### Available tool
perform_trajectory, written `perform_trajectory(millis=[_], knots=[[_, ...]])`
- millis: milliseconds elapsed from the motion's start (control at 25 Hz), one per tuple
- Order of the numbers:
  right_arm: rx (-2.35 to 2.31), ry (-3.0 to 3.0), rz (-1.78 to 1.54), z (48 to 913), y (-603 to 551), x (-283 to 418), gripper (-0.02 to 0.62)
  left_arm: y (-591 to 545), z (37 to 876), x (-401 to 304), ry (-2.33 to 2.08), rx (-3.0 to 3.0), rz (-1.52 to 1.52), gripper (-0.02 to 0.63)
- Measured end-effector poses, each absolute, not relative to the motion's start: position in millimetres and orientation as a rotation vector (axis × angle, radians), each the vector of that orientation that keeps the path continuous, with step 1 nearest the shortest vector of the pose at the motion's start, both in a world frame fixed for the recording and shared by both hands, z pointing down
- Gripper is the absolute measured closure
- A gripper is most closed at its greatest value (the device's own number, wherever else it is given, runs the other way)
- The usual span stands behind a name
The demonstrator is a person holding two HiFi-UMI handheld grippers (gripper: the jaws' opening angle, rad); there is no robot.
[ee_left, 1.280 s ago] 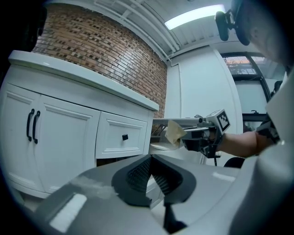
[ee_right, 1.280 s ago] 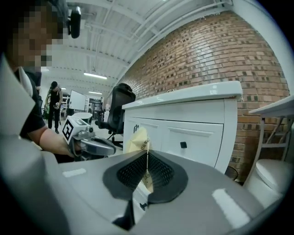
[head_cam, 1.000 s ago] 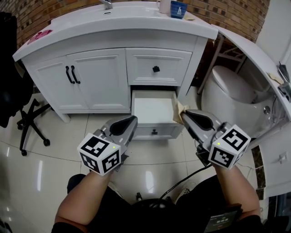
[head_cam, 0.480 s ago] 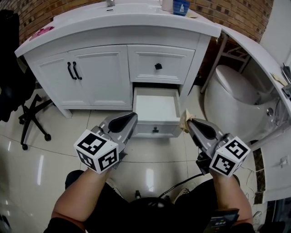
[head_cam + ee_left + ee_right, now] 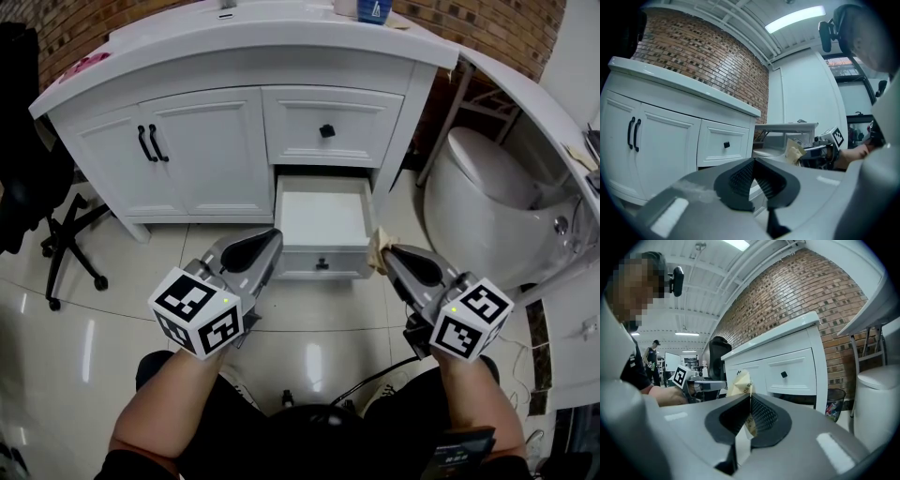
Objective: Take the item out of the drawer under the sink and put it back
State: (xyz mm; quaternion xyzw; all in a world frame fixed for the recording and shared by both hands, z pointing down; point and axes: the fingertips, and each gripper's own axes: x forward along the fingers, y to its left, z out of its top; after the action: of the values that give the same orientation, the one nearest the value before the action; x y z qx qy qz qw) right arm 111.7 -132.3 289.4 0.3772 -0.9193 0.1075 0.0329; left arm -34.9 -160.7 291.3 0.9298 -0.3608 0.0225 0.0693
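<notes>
Over glossy tiles, right tool pinches packet.

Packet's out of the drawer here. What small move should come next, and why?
Probably swing the right gripper left, over the open drawer. Its fingers are shut on the paper packet, held beside the drawer's right front corner, and the drawer looks empty.

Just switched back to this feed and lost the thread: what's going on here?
A person holds a gripper in each hand before the white vanity cabinet. The right gripper is shut on a crumpled beige paper packet, held just off the right front corner of the open lower drawer, whose white inside looks empty. The left gripper is shut on nothing, near the drawer's left front corner. The packet is out, not yet put back.
</notes>
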Motion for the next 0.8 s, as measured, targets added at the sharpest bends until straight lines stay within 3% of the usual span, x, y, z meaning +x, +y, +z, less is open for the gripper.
perform_trajectory(millis=[800], knots=[[1.167, -2.812, 0.36, 295.6, -135.5, 106.4, 0.584, -156.7, 293.6, -30.6, -1.061, 2.801, 0.081, 0.603]])
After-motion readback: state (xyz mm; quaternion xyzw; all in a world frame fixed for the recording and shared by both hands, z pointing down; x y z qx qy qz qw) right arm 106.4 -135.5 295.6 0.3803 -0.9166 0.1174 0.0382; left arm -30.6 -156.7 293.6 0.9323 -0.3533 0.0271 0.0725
